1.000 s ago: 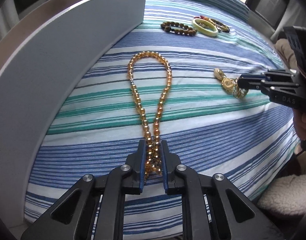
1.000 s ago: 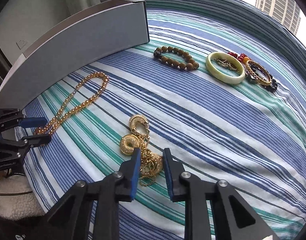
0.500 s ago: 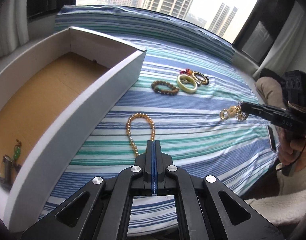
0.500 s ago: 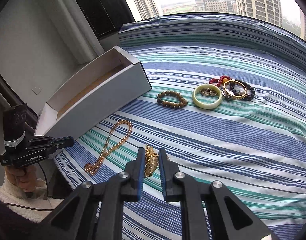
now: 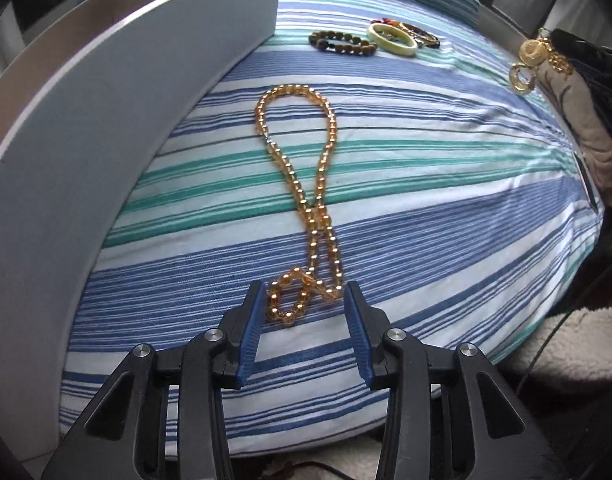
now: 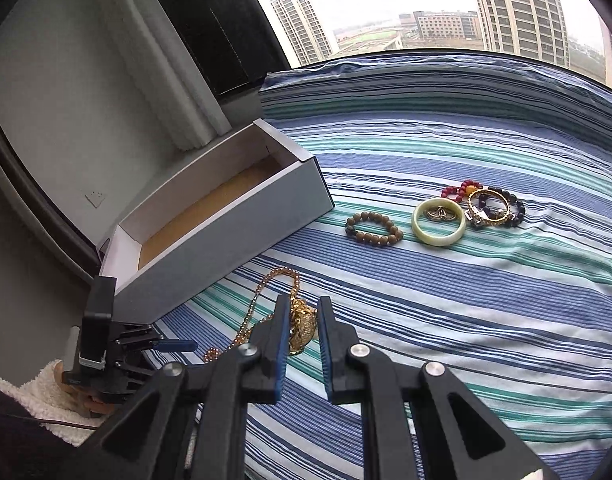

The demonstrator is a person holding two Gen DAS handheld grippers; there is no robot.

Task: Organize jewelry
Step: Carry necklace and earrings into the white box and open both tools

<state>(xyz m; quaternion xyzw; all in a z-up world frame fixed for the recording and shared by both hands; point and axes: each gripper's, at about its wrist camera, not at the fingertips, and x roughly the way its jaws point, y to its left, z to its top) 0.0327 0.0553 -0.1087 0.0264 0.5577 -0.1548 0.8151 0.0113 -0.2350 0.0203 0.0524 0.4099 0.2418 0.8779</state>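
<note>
An amber bead necklace [image 5: 302, 184] lies on the striped cloth, its near end looped between the fingers of my left gripper [image 5: 304, 320], which is open and low over it. It also shows in the right wrist view [image 6: 266, 300]. My right gripper [image 6: 300, 332] is shut on a gold chain with ring pendants [image 6: 302, 326] and holds it above the cloth; the pendants hang at far right in the left wrist view [image 5: 530, 60]. The white box [image 6: 226, 232] with a brown floor stands open on the left.
A brown bead bracelet [image 6: 372, 228], a pale green bangle [image 6: 438, 222] with small rings inside, and a gold watch with red and dark beads [image 6: 486, 202] lie at the back. The box wall [image 5: 106, 128] runs close along the left. The cloth's edge drops off at the front.
My left gripper, raised and shut half a second ago, has come back down to the amber necklace and opened around its near end. My right gripper has lifted the gold chain higher.
</note>
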